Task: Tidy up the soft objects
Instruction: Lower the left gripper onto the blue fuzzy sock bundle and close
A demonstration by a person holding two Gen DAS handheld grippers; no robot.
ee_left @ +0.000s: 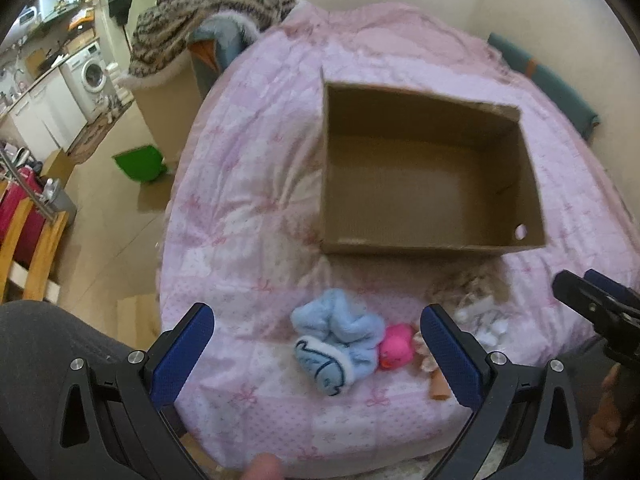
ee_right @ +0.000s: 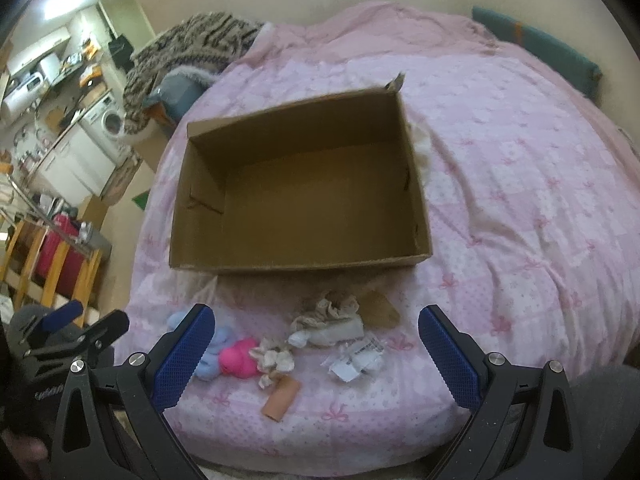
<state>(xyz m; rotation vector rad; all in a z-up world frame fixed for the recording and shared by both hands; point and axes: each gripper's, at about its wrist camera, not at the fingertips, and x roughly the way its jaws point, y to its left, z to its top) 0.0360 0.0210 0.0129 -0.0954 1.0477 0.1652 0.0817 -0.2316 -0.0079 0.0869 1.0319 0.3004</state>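
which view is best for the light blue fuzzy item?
Left wrist. The light blue fuzzy item lies whole and unobstructed between the open fingers of the left gripper, touching the pink toy. In the right wrist view it is mostly hidden behind the right gripper's own finger.

A lived-in home, a small flat where bedroom and kitchen share one room. A bed with a pink patterned quilt (ee_right: 500, 168) fills the centre. At ten o'clock a front-loading washing machine (ee_left: 91, 74) stands under a kitchen counter (ee_left: 36, 76) with white cupboards, and cluttered shelves (ee_left: 60, 4) hang above it. A striped fleece blanket (ee_left: 208, 4) is heaped at eleven o'clock. A wooden rack (ee_left: 36, 240) stands at nine o'clock.
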